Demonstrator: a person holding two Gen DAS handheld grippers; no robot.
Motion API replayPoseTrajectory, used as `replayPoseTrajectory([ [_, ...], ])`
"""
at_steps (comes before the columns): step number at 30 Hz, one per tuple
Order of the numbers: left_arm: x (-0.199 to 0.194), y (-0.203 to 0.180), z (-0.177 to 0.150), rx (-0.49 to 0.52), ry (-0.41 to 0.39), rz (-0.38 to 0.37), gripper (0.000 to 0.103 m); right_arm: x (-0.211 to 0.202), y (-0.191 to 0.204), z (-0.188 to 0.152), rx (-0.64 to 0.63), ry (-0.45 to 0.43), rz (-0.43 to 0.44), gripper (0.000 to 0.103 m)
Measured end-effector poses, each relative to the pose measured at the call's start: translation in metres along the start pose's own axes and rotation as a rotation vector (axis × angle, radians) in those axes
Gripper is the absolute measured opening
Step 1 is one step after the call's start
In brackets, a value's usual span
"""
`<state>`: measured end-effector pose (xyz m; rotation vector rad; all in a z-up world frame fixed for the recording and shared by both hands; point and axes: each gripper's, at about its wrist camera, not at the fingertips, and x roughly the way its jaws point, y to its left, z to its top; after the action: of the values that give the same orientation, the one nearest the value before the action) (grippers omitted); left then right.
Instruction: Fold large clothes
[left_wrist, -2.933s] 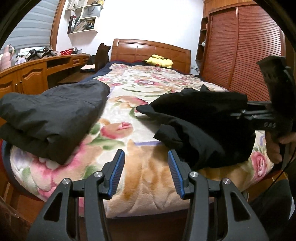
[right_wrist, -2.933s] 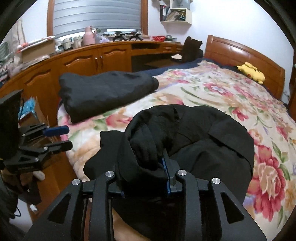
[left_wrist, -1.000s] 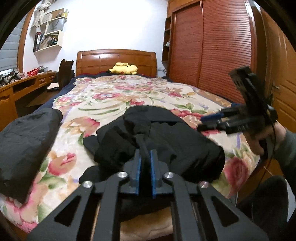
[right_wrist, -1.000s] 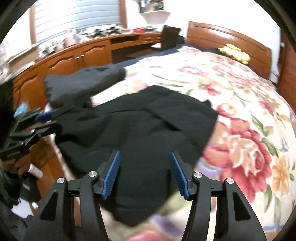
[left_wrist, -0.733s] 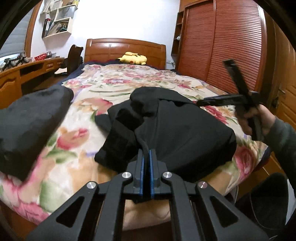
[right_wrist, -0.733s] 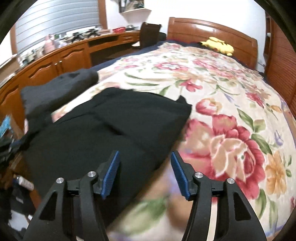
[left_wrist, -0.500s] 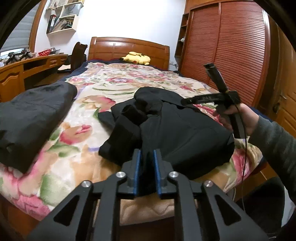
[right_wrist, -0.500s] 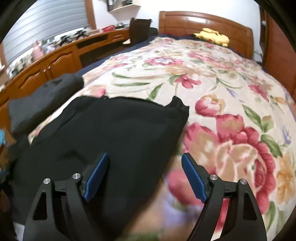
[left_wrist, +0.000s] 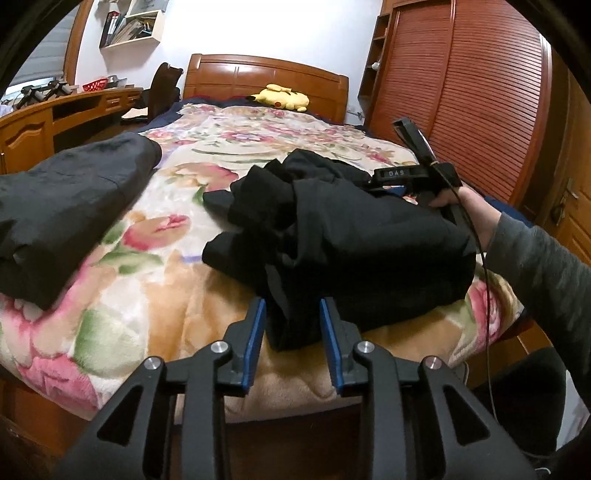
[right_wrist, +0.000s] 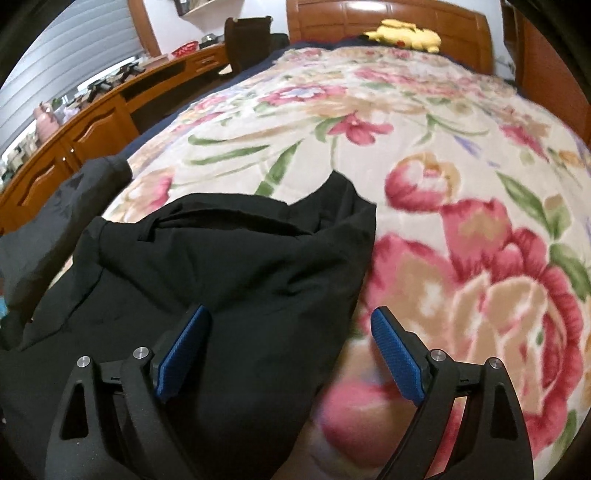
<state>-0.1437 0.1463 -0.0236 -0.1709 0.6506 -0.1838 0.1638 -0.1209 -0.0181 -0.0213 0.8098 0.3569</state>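
A black garment (left_wrist: 351, 236) lies bunched near the foot of the floral bed (left_wrist: 229, 147). Its near edge hangs between the blue pads of my left gripper (left_wrist: 291, 308), whose jaws are opening and no longer pinch the fabric. In the right wrist view the same black garment (right_wrist: 221, 280) spreads flatter. My right gripper (right_wrist: 291, 314) hovers over its right edge, jaws opening wide with nothing clamped. From the left wrist view the right gripper (left_wrist: 406, 173) sits at the garment's far right side, held by a hand in a grey sleeve. A folded dark grey garment (left_wrist: 66, 206) rests at the bed's left.
A yellow plush toy (left_wrist: 280, 98) lies by the wooden headboard (left_wrist: 266, 74). A wooden desk (left_wrist: 44, 125) runs along the left with a dark chair (left_wrist: 162, 92). Louvred wardrobe doors (left_wrist: 480, 92) stand at the right. Bare floral blanket (right_wrist: 461, 166) stretches beyond the black garment.
My left jaws, shut on the black fabric a second ago, have parted. My right gripper opened wider and swept right to the garment's right edge, and the garment lies flatter.
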Motion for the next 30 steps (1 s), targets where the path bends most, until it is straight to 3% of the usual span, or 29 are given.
replayPoseTrajectory([
  [8, 0.004, -0.001, 0.008, 0.01, 0.005, 0.013, 0.029, 0.009, -0.004, -0.001, 0.037, 0.034, 0.054, 0.091],
  [11, 0.007, -0.002, 0.008, 0.013, 0.008, 0.015, 0.029, 0.011, -0.005, -0.001, 0.046, 0.045, 0.09, 0.086],
  [14, 0.01, 0.0, 0.007, 0.008, 0.011, 0.001, 0.029, 0.01, -0.002, -0.001, 0.038, 0.042, 0.118, 0.074],
  [15, 0.011, 0.0, 0.007, 0.012, 0.008, -0.003, 0.028, 0.006, -0.001, -0.001, 0.03, 0.027, 0.121, 0.061],
  [16, 0.011, -0.001, 0.007, 0.022, 0.0, -0.018, 0.018, 0.003, 0.0, -0.001, 0.03, 0.012, 0.129, 0.043],
  [19, 0.011, 0.001, 0.009, 0.028, -0.006, -0.054, 0.005, -0.009, 0.007, 0.002, 0.01, -0.012, 0.115, 0.024],
  [23, -0.004, 0.005, 0.017, 0.062, -0.061, -0.088, 0.003, -0.037, 0.028, 0.01, -0.038, -0.097, 0.061, 0.013],
  [30, -0.035, 0.045, 0.054, 0.084, -0.163, -0.01, 0.002, -0.074, 0.086, 0.035, -0.142, -0.198, 0.0, 0.009],
])
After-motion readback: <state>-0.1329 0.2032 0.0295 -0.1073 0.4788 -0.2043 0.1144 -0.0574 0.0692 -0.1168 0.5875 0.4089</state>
